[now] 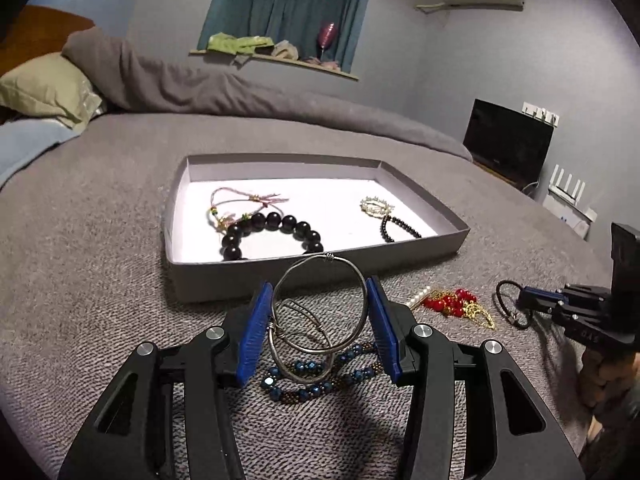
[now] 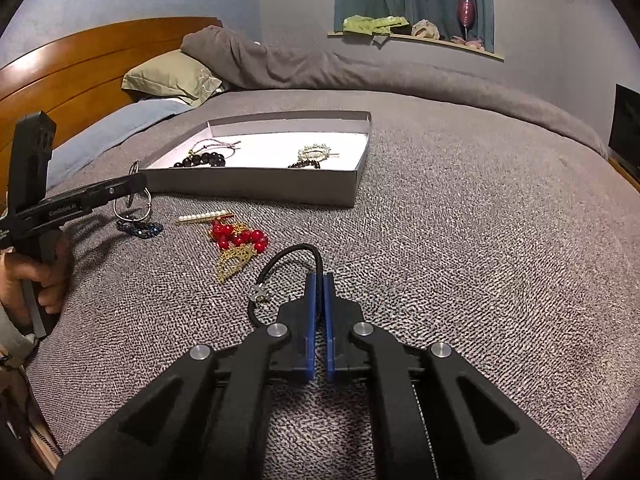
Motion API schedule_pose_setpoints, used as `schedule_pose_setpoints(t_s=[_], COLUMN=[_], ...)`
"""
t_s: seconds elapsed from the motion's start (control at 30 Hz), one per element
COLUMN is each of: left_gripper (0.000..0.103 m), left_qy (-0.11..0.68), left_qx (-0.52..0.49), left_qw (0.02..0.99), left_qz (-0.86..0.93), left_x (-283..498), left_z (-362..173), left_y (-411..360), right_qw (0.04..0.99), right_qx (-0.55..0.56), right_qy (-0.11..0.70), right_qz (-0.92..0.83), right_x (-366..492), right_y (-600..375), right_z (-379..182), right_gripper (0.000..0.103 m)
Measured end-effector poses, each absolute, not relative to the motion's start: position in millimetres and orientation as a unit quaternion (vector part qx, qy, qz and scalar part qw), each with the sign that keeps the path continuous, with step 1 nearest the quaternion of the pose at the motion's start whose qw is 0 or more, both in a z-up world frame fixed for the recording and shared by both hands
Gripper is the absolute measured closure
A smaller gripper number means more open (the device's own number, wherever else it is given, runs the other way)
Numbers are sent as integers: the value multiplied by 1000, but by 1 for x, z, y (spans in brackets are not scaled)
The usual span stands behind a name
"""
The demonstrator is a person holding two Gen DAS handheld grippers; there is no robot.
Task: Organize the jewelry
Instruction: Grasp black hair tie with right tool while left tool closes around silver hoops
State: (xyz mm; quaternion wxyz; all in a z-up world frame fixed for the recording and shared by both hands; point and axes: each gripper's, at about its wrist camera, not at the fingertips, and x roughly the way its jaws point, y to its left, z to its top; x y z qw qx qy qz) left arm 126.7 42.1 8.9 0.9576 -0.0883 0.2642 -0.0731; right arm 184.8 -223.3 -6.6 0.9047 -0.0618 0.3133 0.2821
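My left gripper (image 1: 320, 320) is shut across silver wire bangles (image 1: 320, 304), holding them a little above the grey bedspread, just in front of the grey box lid (image 1: 320, 270). The lid holds a dark bead bracelet (image 1: 272, 232), a pink cord bracelet (image 1: 244, 200), a pearl brooch (image 1: 376, 206) and a small black bead bracelet (image 1: 400, 230). A blue bead bracelet (image 1: 316, 376) lies under the bangles. My right gripper (image 2: 319, 280) is shut on a black cord bracelet (image 2: 288, 260) with a metal clasp. Red beads with gold pieces (image 2: 236, 240) and a pearl clip (image 2: 204, 217) lie between the grippers.
The jewelry lies on a bed with a grey blanket (image 2: 460, 240). Pillows (image 2: 172, 76) and a wooden headboard (image 2: 80, 60) are at the far left. A black monitor (image 1: 508, 140) stands beyond the bed's right edge.
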Motion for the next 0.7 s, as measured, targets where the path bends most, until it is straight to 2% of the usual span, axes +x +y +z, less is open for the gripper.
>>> schedule_pose_setpoints(t_s=[0.17, 0.23, 0.27, 0.37, 0.43, 0.5, 0.57, 0.7], left_gripper=[53, 61, 68, 68, 58, 41, 33, 33], left_qy=[274, 279, 284, 299, 303, 296, 293, 321], left_qx=[-87, -85, -84, -80, -77, -75, -70, -59], left_qw=[955, 954, 953, 949, 949, 951, 953, 945], left_qz=[-68, -67, -68, -59, -41, -36, -30, -21], left_x=[130, 132, 133, 137, 138, 135, 134, 144], left_z=[7, 6, 5, 3, 2, 3, 4, -1], left_y=[42, 41, 40, 39, 40, 41, 40, 36], right_qw=[902, 902, 902, 902, 901, 901, 901, 900], right_qx=[-49, -45, -44, -44, -43, -42, -42, -43], right_qy=[323, 325, 324, 324, 325, 326, 327, 328], right_qz=[283, 283, 283, 283, 283, 283, 283, 283], right_x=[189, 190, 190, 190, 190, 190, 191, 191], right_y=[-227, -228, -228, -229, -229, -229, -229, -229], right_z=[-9, -10, -10, -10, -10, -11, -11, -12], right_gripper=[99, 99, 99, 99, 99, 99, 99, 99])
